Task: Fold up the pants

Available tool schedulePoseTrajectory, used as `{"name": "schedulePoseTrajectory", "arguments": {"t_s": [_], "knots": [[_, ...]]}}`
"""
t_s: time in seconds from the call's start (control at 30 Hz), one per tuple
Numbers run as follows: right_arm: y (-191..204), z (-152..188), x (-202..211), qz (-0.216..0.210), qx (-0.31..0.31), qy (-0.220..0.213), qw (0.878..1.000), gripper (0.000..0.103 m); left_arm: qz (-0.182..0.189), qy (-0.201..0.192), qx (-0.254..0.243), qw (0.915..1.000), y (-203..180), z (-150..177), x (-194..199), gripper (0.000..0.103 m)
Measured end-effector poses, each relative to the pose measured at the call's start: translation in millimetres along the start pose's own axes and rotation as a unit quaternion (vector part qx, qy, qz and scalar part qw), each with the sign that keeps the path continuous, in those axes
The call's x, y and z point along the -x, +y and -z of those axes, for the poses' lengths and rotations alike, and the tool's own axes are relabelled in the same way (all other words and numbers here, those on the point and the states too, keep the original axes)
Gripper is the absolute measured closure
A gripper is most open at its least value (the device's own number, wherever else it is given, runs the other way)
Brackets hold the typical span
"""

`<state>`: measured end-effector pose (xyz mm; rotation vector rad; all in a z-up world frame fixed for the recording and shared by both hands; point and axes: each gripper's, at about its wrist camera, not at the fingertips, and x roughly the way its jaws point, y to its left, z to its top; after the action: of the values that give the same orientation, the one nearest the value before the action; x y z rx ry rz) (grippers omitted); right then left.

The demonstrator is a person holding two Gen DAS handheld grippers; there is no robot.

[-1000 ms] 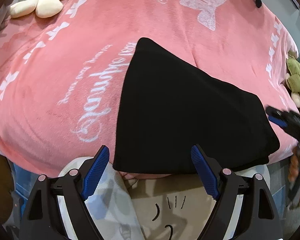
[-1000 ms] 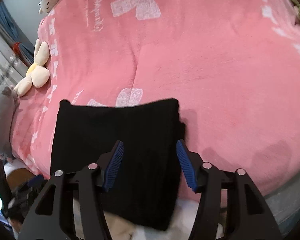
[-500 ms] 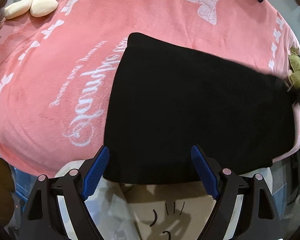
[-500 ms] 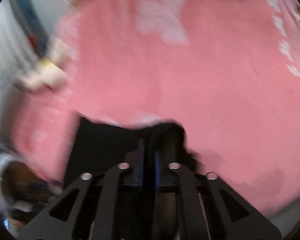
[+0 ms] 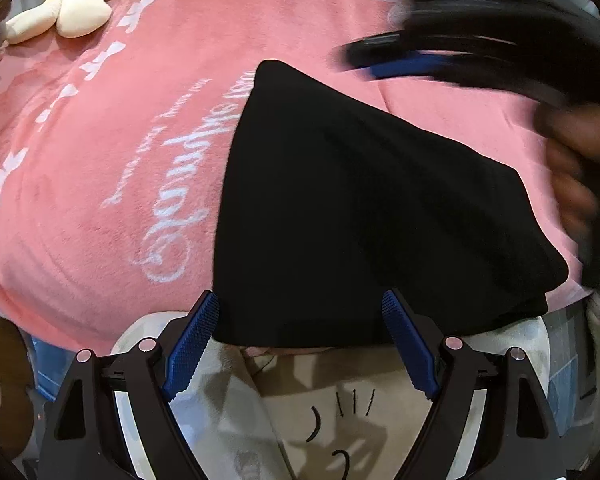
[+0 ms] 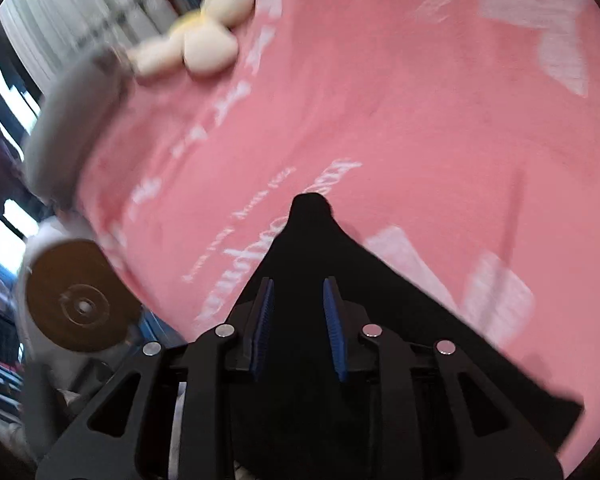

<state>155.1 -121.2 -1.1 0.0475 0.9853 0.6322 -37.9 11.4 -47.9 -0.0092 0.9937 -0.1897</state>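
The black pants (image 5: 360, 208) lie folded and flat on the pink blanket (image 5: 120, 140), close to the bed's near edge. My left gripper (image 5: 299, 294) hovers open over their near hem, and its blue pads touch nothing. In the left wrist view my right gripper (image 5: 360, 62) is a blur above the far side of the pants, with a hand (image 5: 572, 168) behind it. No fabric hangs from it. In its own view the right gripper (image 6: 298, 282) has its pads a narrow gap apart. Below it the pants (image 6: 312, 240) run out to their far corner.
A cream plush toy (image 5: 72, 12) lies at the blanket's far left, also in the right wrist view (image 6: 208, 44) next to a grey plush (image 6: 72, 120). A round brown disc (image 6: 80, 304) stands beside the bed. Beige cloth with a drawn face (image 5: 340, 400) lies below the bed edge.
The right gripper's jaws narrowed and pinched the pants' right side half a second ago. It has since swung left over their far side. The pants lie as before and the left gripper stayed put.
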Motion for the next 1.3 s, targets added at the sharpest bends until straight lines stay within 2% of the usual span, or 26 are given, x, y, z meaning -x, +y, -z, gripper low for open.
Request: {"name": "schedulePoseTrajectory", "arguments": {"t_s": [0.07, 0.17, 0.23, 0.33, 0.4, 0.47, 0.5, 0.53, 0.6, 0.67, 0.8, 0.83, 0.9, 0.93, 0.97, 1.0, 1.03, 1.1, 1.13, 1.2, 1.27, 1.3], "knots": [[1, -17, -45, 0.02, 0.0, 0.028, 0.999, 0.078, -0.008, 0.009, -0.001, 0.9999, 2, 2, -1, 0.022], [-7, -22, -89, 0.05, -0.006, 0.031, 0.998, 0.077, -0.012, 0.013, -0.004, 0.9998, 4, 1, -2, 0.022], [-9, -27, -83, 0.046, -0.024, 0.015, 0.999, 0.077, -0.01, 0.012, -0.007, 0.9999, 4, -1, -1, 0.022], [-5, -13, -35, 0.04, -0.03, -0.041, 0.998, 0.077, -0.004, 0.01, -0.012, 0.9999, 3, -3, -1, 0.022], [-8, 10, 11, 0.055, -0.031, -0.08, 0.995, 0.077, -0.003, 0.01, -0.012, 0.9999, 2, -3, -2, 0.022], [-19, 47, 51, 0.066, -0.052, -0.099, 0.992, 0.073, 0.001, 0.012, -0.011, 0.9999, 0, -3, -3, 0.022], [-26, 69, 69, 0.085, -0.063, -0.102, 0.989, 0.069, 0.001, 0.013, -0.01, 0.9999, -1, -3, -4, 0.022], [-30, 81, 80, 0.099, -0.07, -0.102, 0.987, 0.068, 0.002, 0.014, -0.011, 0.9998, -4, -3, -4, 0.022], [-43, 127, 106, 0.141, -0.096, -0.101, 0.98, 0.068, 0.0, 0.013, -0.017, 0.9998, -9, -2, -5, 0.022], [-57, 162, 127, 0.152, -0.136, -0.1, 0.974, 0.067, -0.006, 0.012, -0.023, 0.9997, -14, -3, -7, 0.022], [-78, 219, 155, 0.195, -0.183, -0.104, 0.958, 0.04, 0.001, 0.011, -0.016, 0.9998, -22, -5, -5, 0.021], [-83, 227, 157, 0.199, -0.193, -0.103, 0.955, 0.04, 0.01, 0.011, -0.01, 0.9998, -21, -6, -4, 0.02], [-90, 241, 153, 0.179, -0.214, -0.098, 0.955, 0.04, 0.042, 0.015, 0.024, 0.9987, -12, -10, -8, 0.017], [-94, 244, 151, 0.165, -0.221, -0.1, 0.956, 0.042, 0.05, 0.018, 0.041, 0.9977, -7, -11, -10, 0.017], [-96, 246, 144, 0.144, -0.225, -0.101, 0.958, 0.05, 0.054, 0.025, 0.059, 0.9965, -2, -13, -13, 0.017], [-97, 246, 139, 0.131, -0.224, -0.095, 0.961, 0.07, 0.054, 0.026, 0.068, 0.9959, -1, -13, -13, 0.017], [-93, 244, 133, 0.122, -0.222, -0.089, 0.963, 0.079, 0.052, 0.024, 0.073, 0.9957, 1, -14, -11, 0.017], [-78, 238, 142, 0.125, -0.2, -0.104, 0.966, 0.095, 0.036, 0.012, 0.063, 0.9973, 0, -16, -2, 0.017], [-68, 234, 156, 0.096, -0.195, -0.126, 0.968, 0.095, 0.027, 0.006, 0.054, 0.9982, -2, -16, 3, 0.017], [-56, 232, 172, 0.093, -0.183, -0.146, 0.968, 0.095, 0.01, -0.002, 0.036, 0.9993, -4, -17, 10, 0.017], [-63, 237, 162, 0.125, -0.177, -0.121, 0.969, 0.094, 0.009, -0.001, 0.031, 0.9995, -5, -17, 10, 0.017], [-73, 243, 150, 0.141, -0.183, -0.097, 0.968, 0.086, 0.01, 0.004, 0.034, 0.9994, -4, -17, 6, 0.017]]}}
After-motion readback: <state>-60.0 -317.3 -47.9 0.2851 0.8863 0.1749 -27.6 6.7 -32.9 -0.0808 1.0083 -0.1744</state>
